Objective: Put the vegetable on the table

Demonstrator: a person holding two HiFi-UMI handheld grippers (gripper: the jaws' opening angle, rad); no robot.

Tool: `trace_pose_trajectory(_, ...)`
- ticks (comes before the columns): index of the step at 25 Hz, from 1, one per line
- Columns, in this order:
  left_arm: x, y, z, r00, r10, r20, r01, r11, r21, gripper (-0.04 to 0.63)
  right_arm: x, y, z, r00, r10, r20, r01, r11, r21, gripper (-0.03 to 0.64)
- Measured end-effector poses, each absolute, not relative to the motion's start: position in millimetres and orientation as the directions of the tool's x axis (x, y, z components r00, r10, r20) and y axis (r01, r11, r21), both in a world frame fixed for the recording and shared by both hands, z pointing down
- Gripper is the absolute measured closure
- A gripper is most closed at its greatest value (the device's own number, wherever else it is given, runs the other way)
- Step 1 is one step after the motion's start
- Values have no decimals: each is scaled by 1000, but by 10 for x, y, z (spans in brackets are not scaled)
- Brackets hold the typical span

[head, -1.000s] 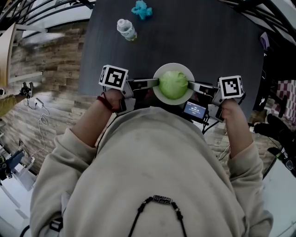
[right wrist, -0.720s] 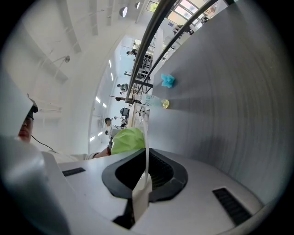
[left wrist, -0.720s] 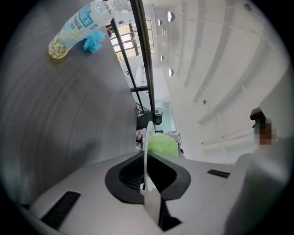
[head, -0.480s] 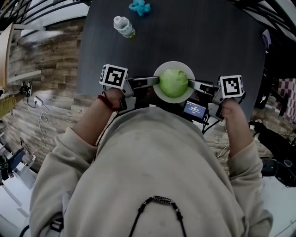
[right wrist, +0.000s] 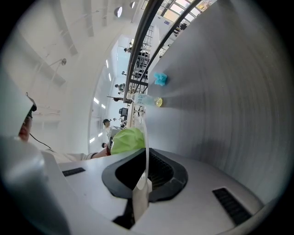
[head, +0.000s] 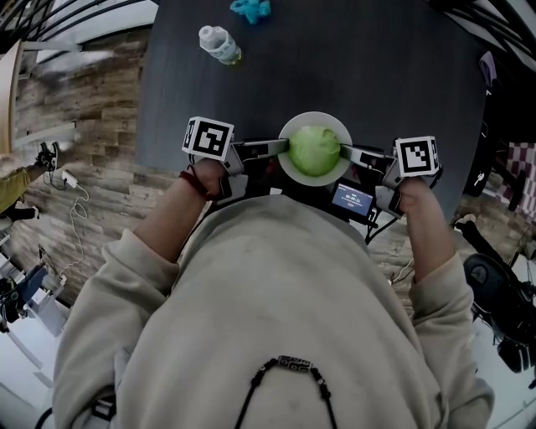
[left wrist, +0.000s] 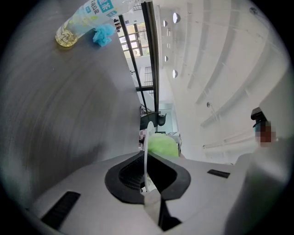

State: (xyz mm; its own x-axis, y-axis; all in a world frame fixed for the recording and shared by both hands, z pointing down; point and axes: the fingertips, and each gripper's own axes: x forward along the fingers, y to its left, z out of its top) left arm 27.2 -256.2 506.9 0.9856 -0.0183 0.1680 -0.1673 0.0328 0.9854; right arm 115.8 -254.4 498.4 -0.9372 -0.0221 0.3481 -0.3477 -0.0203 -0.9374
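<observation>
plate (head: 295,173) with green vegetable (head: 314,151) is pinched by left gripper (head: 285,148) and right gripper (head: 343,152) at near edge of table (head: 377,75); bottle (head: 219,44), blue object (head: 250,9) are seen far-left.

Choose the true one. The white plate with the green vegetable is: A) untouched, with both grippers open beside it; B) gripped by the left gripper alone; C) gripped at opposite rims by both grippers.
C: the left gripper and the right gripper each have their jaws shut on the rim of the plate, one on either side of the vegetable.

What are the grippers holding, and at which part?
The white plate with the green vegetable: left gripper on its left rim, right gripper on its right rim.
</observation>
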Motion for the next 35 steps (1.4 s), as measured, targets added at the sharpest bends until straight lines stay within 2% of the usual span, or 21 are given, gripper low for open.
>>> trace_pose_trajectory(12, 276, -2554, 5254, 981, 18, 195, -195, 13, 981, 580, 1176, -2508, 5178, -934, -28, 355, -354, -37, -935, 592)
trace_pose_trajectory(26, 360, -2561, 5577, 983, -25, 183, -181, 72, 981, 580, 1234, -2558, 5509, -946, -31, 322, -320, -61, -946, 592)
trace_pose_trajectory(30, 378, -2531, 5727, 979, -28, 202, -200, 65, 978, 580, 1333, -2521, 5710, -923, -16, 385, -383, -68, -921, 592)
trace_pose_trajectory(35, 383, -2585, 5932, 972, -41, 230, -226, 75, 971, 580, 1349, -2571, 5900, -918, -25, 397, -394, -79, -916, 592)
